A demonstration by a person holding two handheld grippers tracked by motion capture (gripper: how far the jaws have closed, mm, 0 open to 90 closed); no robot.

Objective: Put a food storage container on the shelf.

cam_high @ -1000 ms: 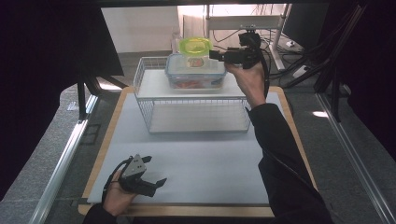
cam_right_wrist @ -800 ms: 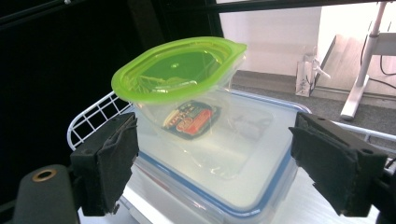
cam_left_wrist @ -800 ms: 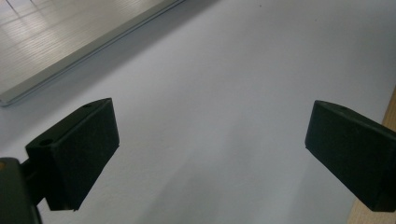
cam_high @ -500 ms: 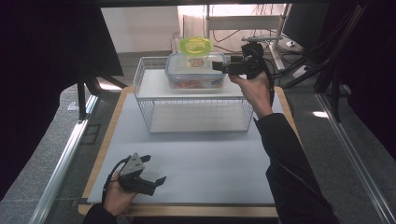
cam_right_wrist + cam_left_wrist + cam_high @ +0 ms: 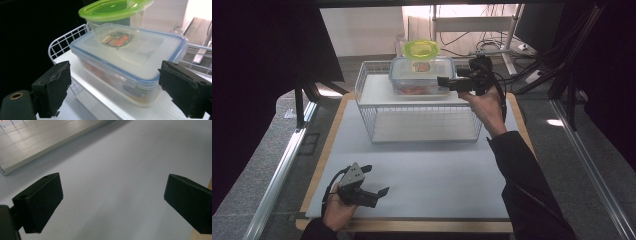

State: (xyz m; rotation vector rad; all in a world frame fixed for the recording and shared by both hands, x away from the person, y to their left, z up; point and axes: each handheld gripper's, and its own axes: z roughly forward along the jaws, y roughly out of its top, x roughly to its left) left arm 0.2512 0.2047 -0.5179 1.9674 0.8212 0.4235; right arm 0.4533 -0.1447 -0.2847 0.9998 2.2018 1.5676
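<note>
A clear rectangular container (image 5: 420,76) with a blue-rimmed lid stands on the top shelf of a white wire rack (image 5: 417,112). Reddish contents show through its wall (image 5: 130,60). On its lid rests a smaller clear tub with a green lid (image 5: 421,49) (image 5: 113,8). My right gripper (image 5: 443,81) is open and level with the container's right end, pointing left at it. In the right gripper view the container lies just beyond the spread jaws of this gripper (image 5: 113,87). My left gripper (image 5: 377,180) is open and empty, low over the white mat (image 5: 120,170) at the front left.
The rack's lower shelf (image 5: 422,125) is bare; its edge shows in the left gripper view (image 5: 37,147). The white mat lies on a wooden-edged board (image 5: 324,155). Metal rails (image 5: 282,170) run along both sides, with cables and a shelf frame behind.
My right gripper has drawn back from the container's far right corner, moving nearer and slightly right. The left gripper has stayed put.
</note>
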